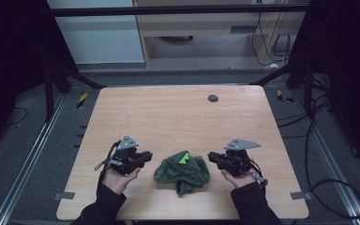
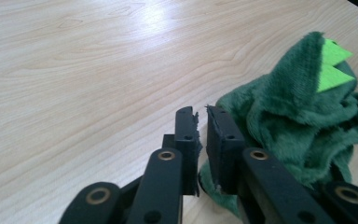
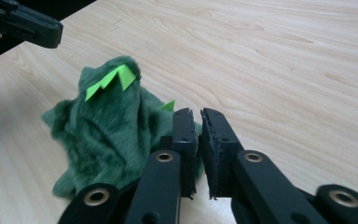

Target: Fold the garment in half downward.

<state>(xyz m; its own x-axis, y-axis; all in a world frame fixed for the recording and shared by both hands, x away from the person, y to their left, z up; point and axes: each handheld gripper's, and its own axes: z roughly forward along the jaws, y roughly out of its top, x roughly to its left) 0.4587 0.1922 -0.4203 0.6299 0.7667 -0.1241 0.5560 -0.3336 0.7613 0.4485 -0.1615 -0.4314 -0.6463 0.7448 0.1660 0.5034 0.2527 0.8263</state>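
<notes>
Your left hand-held gripper (image 1: 146,156) and right hand-held gripper (image 1: 212,157) flank the green plush cloth (image 1: 182,171) crumpled on the table (image 1: 178,112), jaws nearly closed, empty (pinching like that risks pushing it away).

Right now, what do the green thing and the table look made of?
Green thing: soft plush fabric, matte, fuzzy pile, limp folds; its bright lime spikes look like flat felt. Table: pale wood-grain top, smooth with slight sheen, likely laminate; can't confirm.
</notes>
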